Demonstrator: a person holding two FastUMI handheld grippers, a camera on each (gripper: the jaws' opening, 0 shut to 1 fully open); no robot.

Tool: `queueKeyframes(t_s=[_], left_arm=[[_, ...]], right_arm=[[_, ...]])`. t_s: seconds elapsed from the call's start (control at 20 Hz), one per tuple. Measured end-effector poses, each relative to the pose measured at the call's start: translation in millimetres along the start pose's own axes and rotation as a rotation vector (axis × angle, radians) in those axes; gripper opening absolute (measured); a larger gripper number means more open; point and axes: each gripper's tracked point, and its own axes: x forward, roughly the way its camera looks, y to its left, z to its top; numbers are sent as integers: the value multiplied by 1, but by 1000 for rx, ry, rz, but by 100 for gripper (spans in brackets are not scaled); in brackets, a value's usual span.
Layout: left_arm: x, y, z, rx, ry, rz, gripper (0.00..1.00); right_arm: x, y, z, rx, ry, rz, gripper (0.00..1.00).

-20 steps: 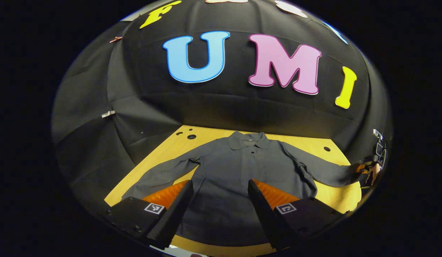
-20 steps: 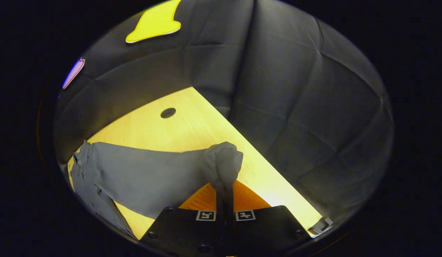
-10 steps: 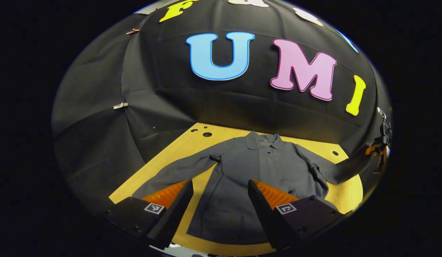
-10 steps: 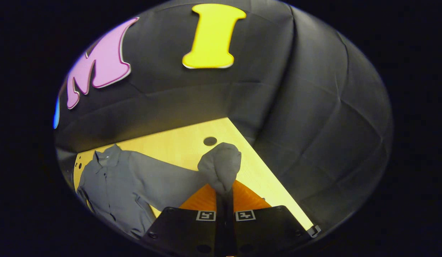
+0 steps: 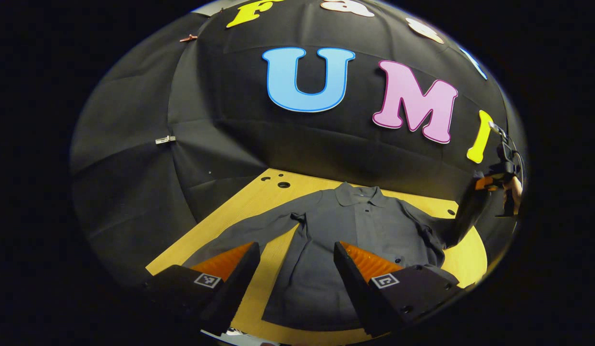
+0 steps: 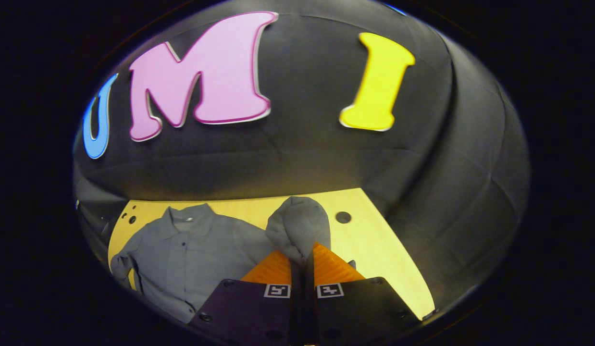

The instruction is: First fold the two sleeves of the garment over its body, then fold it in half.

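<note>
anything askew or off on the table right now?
Nothing damaged or spilled. The grey shirt lies flat on the wooden table, collar toward the wall. One sleeve is bunched and lifted off the table, pinched in the right gripper, as the fold needs. The left gripper hovers open.

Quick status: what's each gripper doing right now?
Left gripper: open, holding nothing, above the shirt.
Right gripper: shut on the shirt's sleeve cuff, lifted off the table.

Matt cloth on smooth wood

The garment (image 5: 326, 240) is soft, matt grey woven cloth, creased where its sleeve (image 6: 297, 228) bunches; under the garment, the table (image 5: 259, 202) is pale, smooth wood with a light sheen.
</note>
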Motion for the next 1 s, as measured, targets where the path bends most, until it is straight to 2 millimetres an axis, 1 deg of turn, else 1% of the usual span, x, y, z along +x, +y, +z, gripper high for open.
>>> queueKeyframes(t_s=[0.05, 0.1, 0.2, 0.25, 0.3, 0.4, 0.55, 0.7, 0.75, 0.85, 1.0], left_arm=[[1, 0, -4, -19, 10, -11, 98], [1, 1, -6, -46, 21, -19, 98], [0, 5, -7, -79, 28, -22, 98], [-2, 9, -8, -82, 29, -16, 95], [-3, 14, -8, -80, 29, -9, 98], [-6, 26, -9, -85, 30, 9, 98], [-7, 44, -10, -116, 33, 37, 98], [-8, 62, -12, -139, 44, 82, 98], [-9, 68, -13, -143, 47, 96, 98], [-11, 79, -14, -147, 51, 122, 97], [-15, 92, -18, -145, 53, 148, 97]], right_arm=[[4, 22, 6, -21, -8, 25, 5], [13, 49, 7, -39, -12, 51, 5], [18, 98, 8, -58, -12, 111, 5], [20, 121, 7, -66, -11, 139, 5], [24, 143, 5, -78, -9, 167, 5], [24, 183, 0, -100, 1, 226, 5], [29, 236, -16, -121, 24, 292, 5], [37, 290, -38, -141, 51, 353, 5], [38, 305, -46, -154, 60, 367, 5], [40, 328, -59, -173, 82, 376, 5], [44, 364, -74, -162, 111, 402, 6]])
